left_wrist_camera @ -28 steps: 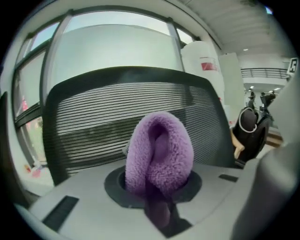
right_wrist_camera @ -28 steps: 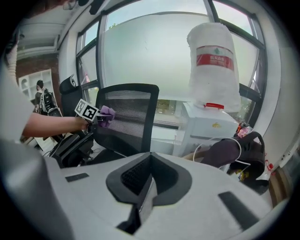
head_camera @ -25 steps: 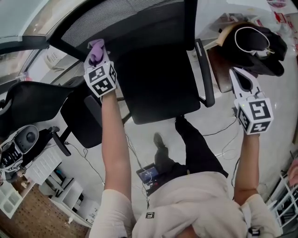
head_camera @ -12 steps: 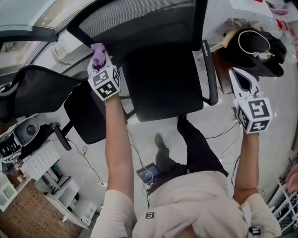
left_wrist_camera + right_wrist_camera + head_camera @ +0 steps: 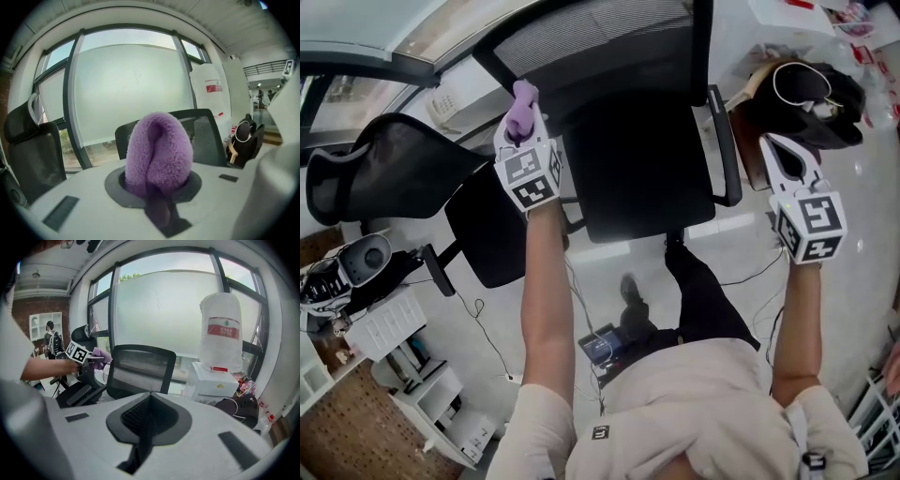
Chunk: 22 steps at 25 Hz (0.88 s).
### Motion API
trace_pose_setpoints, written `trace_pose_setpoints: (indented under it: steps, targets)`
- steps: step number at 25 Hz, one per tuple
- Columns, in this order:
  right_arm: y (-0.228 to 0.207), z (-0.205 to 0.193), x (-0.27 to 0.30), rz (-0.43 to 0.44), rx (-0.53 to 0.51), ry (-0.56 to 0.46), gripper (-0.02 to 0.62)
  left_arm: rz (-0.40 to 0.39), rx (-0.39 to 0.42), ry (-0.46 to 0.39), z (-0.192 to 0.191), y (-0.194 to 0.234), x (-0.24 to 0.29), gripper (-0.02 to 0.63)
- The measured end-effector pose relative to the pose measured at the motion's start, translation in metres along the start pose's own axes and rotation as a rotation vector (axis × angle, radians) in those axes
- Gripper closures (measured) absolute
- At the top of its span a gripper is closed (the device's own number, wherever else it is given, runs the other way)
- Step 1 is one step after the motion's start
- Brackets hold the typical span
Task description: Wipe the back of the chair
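Left gripper (image 5: 525, 124) clamped on my purple cloth (image 5: 523, 97), at the chair back's (image 5: 600, 42) left edge. Right gripper (image 5: 784, 159) closed, empty, right of it.

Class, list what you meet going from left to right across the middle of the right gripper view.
Forearm → purple cloth → chair back → white box.
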State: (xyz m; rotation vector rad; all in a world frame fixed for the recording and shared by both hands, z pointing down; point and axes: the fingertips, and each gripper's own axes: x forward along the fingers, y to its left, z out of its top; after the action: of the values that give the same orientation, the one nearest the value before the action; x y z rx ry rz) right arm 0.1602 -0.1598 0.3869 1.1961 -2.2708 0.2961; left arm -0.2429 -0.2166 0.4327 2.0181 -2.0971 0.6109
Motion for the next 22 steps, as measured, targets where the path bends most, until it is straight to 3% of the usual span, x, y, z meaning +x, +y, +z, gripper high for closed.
trace_pose_setpoints:
  steps: [13, 22]
  targets:
    - [0.061, 0.087, -0.095, 0.011, -0.047, -0.177, 0.601, -0.089, 0.083, -0.205, 0.128, -0.004, -0.167, 0.531]
    - [0.132, 0.138, -0.181, 0.011, -0.102, -0.299, 0.601, -0.118, 0.136, -0.354, 0.175, 0.022, -0.321, 0.531]
